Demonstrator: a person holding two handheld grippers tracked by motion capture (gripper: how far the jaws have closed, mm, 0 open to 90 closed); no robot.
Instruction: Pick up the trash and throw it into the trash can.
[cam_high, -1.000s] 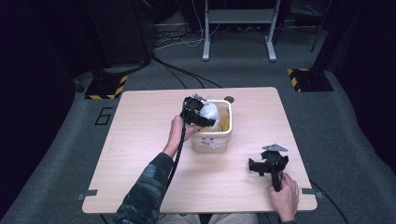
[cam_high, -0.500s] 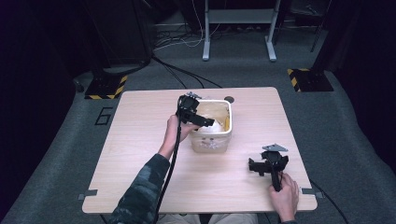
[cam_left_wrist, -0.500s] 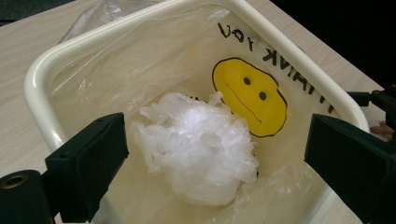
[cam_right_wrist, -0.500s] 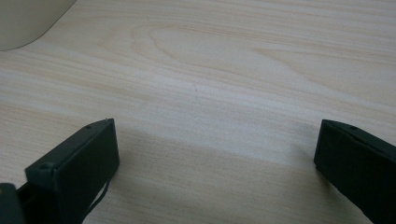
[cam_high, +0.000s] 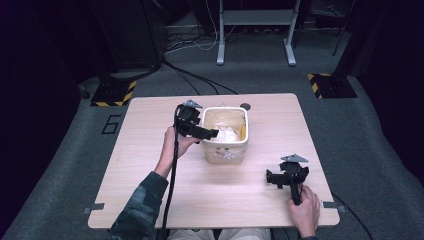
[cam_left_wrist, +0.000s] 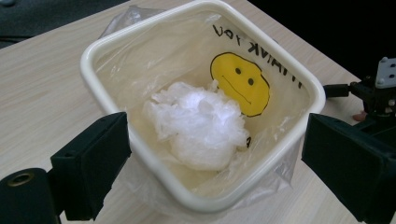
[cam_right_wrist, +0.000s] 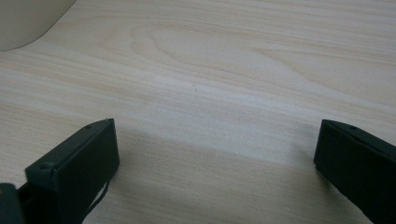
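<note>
Your left gripper (cam_high: 212, 134) hangs at the left rim of the cream tub (cam_high: 224, 151), which stands near the middle of the wooden table (cam_high: 150, 165), and its jaws are spread wide with nothing between them. From the left gripper view, the tub (cam_left_wrist: 93, 51) is lined with a clear plastic bag (cam_left_wrist: 140, 51) that carries a yellow smiley face (cam_left_wrist: 240, 83) and some black lettering on the far wall. A crumpled white wad (cam_left_wrist: 198, 123) lies in the bottom of the bag, apart from both jaws. Your right gripper (cam_high: 286, 176) rests low over the table near its front right corner, well apart from the tub. Its jaws are also wide apart, with bare wood (cam_right_wrist: 224, 84) between them, and a corner of the tub (cam_right_wrist: 28, 21) shows at the upper left of the right gripper view.
</note>
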